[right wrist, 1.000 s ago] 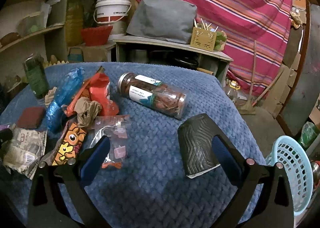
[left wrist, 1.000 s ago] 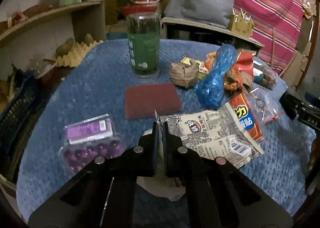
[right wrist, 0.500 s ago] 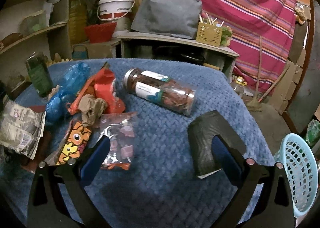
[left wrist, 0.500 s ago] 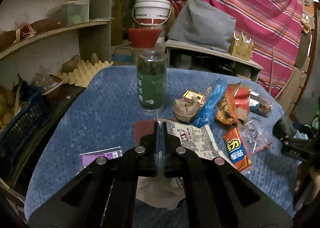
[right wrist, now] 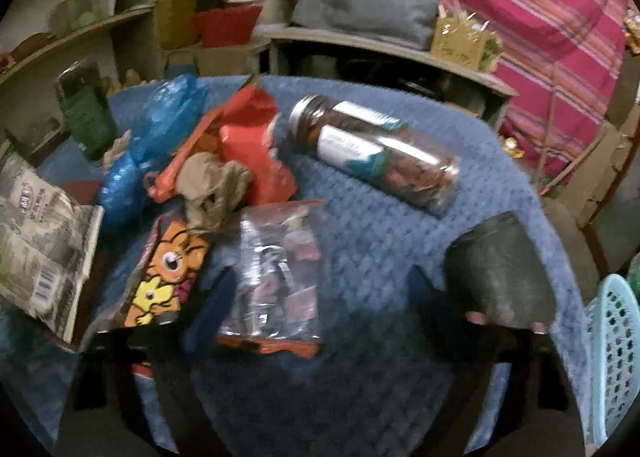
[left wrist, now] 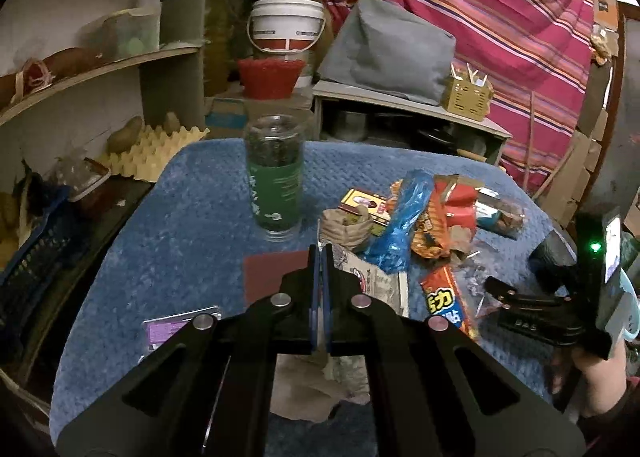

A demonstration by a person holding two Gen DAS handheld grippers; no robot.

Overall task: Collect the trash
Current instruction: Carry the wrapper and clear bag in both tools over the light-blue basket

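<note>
My left gripper [left wrist: 320, 257] is shut on a printed snack wrapper [left wrist: 370, 285] and holds it lifted off the blue cloth; the wrapper also shows in the right wrist view [right wrist: 40, 241], hanging at the left. My right gripper [right wrist: 320, 297] is open and empty, low over a clear plastic packet [right wrist: 280, 281]; the view is blurred. An orange cartoon wrapper [right wrist: 164, 273], crumpled brown paper [right wrist: 212, 185], a red wrapper [right wrist: 248, 137] and a blue plastic bag [right wrist: 148, 145] lie in a pile. My right gripper also shows in the left wrist view [left wrist: 552, 297].
A green-labelled jar [left wrist: 276, 185] stands upright; a jar of snacks [right wrist: 376, 153] lies on its side. A maroon pad [left wrist: 268, 277] and a purple packet [left wrist: 172, 329] lie near the front. A light-blue basket [right wrist: 612, 353] stands off the table's right. Shelves and a bucket are behind.
My left gripper has risen with the printed wrapper, lifting it clear of the cloth. My right gripper has moved forward and left toward the clear packet.
</note>
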